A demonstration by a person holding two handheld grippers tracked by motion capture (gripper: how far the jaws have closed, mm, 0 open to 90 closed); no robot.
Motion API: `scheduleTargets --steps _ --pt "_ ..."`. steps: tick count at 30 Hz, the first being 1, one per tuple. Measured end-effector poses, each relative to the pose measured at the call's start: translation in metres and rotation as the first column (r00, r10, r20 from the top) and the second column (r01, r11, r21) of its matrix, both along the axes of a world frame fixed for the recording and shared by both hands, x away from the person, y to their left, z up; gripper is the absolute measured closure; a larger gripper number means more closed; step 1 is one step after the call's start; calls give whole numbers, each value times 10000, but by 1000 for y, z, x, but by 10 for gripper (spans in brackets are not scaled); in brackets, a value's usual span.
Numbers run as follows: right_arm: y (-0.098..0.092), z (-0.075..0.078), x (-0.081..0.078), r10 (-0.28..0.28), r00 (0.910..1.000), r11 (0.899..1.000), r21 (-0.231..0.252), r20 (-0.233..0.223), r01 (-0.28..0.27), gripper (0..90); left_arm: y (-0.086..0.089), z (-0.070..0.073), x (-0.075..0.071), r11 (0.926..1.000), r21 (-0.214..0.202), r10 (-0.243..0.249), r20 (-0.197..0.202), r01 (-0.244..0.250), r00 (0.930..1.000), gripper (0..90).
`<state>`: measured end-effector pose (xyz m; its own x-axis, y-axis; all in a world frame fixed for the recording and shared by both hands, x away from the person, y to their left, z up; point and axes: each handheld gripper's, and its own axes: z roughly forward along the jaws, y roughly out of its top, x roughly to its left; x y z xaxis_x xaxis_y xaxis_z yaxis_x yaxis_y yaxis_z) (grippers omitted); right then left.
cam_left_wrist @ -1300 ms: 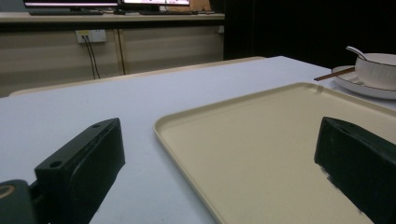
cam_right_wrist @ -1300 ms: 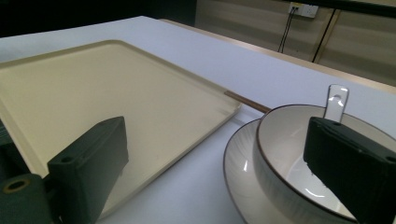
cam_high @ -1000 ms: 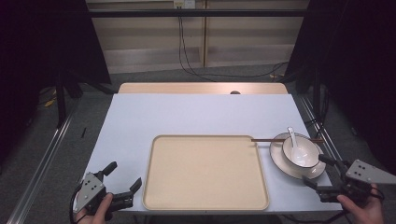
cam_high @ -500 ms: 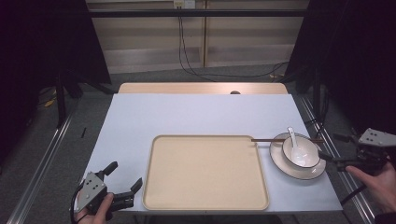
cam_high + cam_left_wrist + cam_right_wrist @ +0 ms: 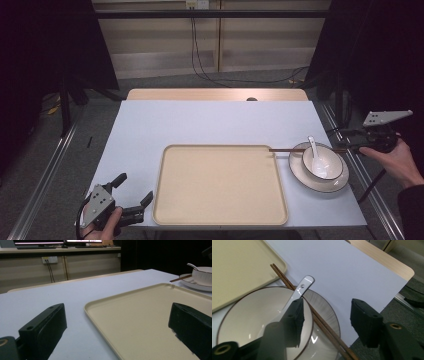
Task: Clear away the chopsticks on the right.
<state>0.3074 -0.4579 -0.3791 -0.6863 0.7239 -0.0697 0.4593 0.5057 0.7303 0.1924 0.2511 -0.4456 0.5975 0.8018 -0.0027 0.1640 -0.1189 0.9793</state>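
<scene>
Fingers (image 5: 295, 322) of the right gripper (image 5: 325, 322) are closing around the chopsticks (image 5: 317, 320) at lower centre, not yet gripping; tray (image 5: 220, 220) is sitting bare.

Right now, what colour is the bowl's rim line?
Dark brown on a white bowl; clearest in the right gripper view.

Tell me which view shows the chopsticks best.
The right gripper view: the chopsticks run close up between the jaws, across the plate behind the bowl. The high view shows them thin and small, and the left gripper view shows one far-off end.
</scene>
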Motion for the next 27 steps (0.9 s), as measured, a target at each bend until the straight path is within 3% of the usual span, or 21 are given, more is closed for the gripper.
scheduleTargets --steps 3,4,6,10,12,14,17,27 --pt "-1 -1 15 261 9986 9986 -453 -466 -282 543 -1 0 0 9999 -121 -57 27 58 10000 16" --pt "-3 -3 20 453 9967 9973 -548 -671 -490 569 0 0 0 9999 54 -150 17 150 9999 16" --pt "-5 -8 29 320 9941 9957 -831 -1040 -407 584 -2 0 0 9997 120 -218 14 218 9998 16" --pt "-13 -27 45 542 9789 9943 -795 -1972 -711 648 -4 -1 1 9993 206 -312 -110 314 9995 16" --pt "-13 -29 47 626 9757 9931 -839 -2100 -817 655 -4 -2 1 9996 122 -234 -103 235 9997 16" --pt "-9 -35 49 679 9624 9902 -1006 -2629 -973 653 -5 -2 1 9994 101 -319 -143 320 9994 16" --pt "-4 -39 54 1021 9522 9875 -865 -2881 -1320 673 -5 -1 0 9994 143 -307 -65 307 9995 16" --pt "11 -42 61 1526 9379 9750 -1077 -3116 -1944 710 -3 -1 1 9991 183 -371 -118 373 9992 16"
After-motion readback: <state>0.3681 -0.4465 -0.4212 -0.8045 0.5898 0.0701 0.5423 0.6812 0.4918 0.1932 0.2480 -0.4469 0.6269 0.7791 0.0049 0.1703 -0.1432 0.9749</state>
